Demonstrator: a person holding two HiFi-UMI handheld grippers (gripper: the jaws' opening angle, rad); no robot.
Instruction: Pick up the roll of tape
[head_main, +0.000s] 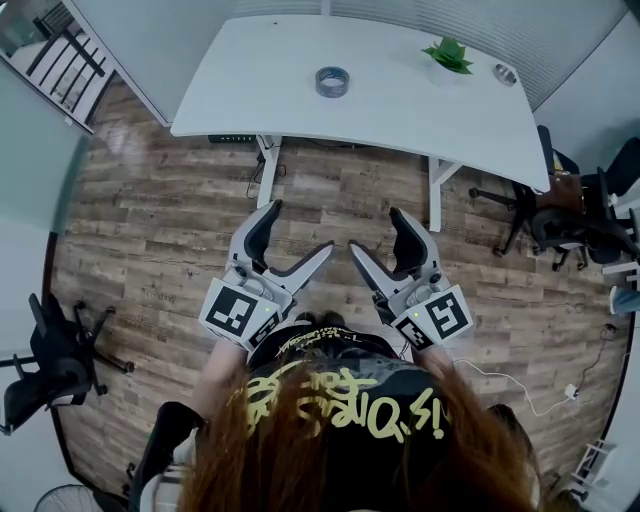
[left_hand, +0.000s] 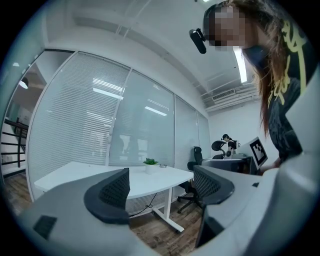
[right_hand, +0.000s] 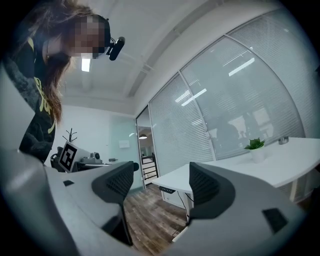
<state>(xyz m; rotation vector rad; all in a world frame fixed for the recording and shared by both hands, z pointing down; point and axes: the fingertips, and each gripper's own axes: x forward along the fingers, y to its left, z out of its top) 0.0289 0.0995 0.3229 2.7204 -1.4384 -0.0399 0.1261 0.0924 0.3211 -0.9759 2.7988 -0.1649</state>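
Observation:
A grey roll of tape (head_main: 332, 81) lies flat on the white table (head_main: 280, 100), near its middle and toward the far side. Both grippers are held close to the person's body, well short of the table and above the wooden floor. My left gripper (head_main: 297, 232) is open with nothing between its jaws. Just as empty, my right gripper (head_main: 373, 232) stands open too. In the left gripper view the left gripper (left_hand: 162, 187) faces the table (left_hand: 90, 175) from the side; the tape does not show there. The right gripper (right_hand: 161, 186) faces the table's end (right_hand: 210, 172).
A small potted plant (head_main: 447, 55) and a little metal dish (head_main: 505, 73) stand at the table's far right. Dark office chairs (head_main: 560, 215) are grouped to the right of the table, and another chair (head_main: 45, 360) sits at the left. A white cable (head_main: 520, 395) lies on the floor.

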